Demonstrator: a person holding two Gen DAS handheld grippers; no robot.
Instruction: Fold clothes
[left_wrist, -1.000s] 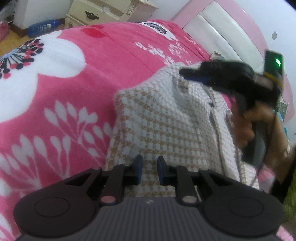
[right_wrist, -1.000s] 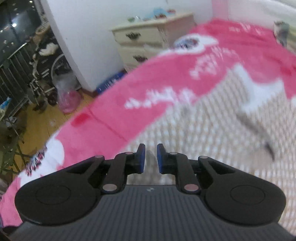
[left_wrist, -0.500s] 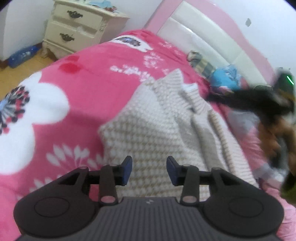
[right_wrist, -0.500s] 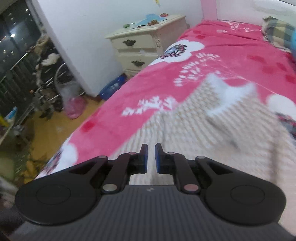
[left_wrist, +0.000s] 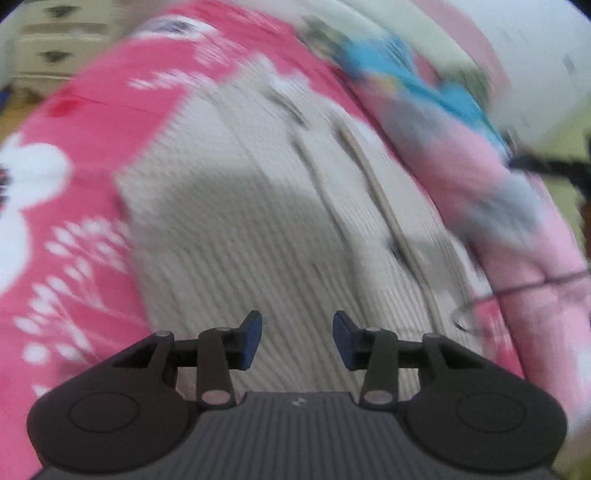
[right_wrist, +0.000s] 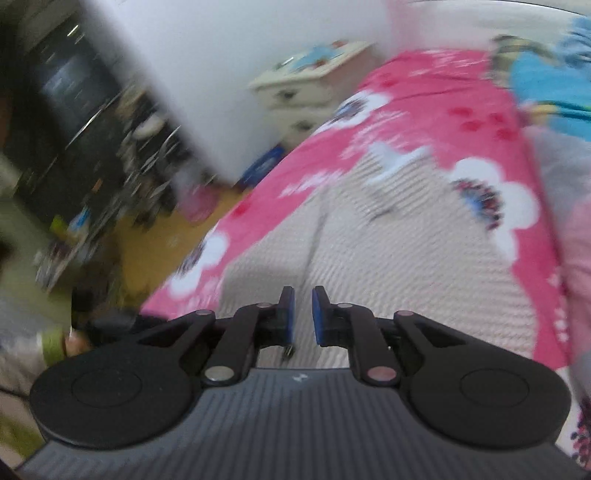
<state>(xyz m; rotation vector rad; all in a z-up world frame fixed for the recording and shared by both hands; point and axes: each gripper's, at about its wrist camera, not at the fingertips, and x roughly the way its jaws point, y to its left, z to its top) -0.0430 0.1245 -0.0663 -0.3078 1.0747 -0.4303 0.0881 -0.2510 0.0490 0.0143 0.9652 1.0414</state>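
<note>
No words, labels, brand names or numbers can be read anywhere here; both views are smeared with motion blur. The only sign-like mark is a tiny pale emblem (right_wrist: 298, 378) on the ribbed grey body of the right hand-held gripper, with its twin (left_wrist: 297, 401) on the left one, and neither is clear enough to make out. The pink bed cover (right_wrist: 413, 110) carries printed flowers only, no lettering.
</note>
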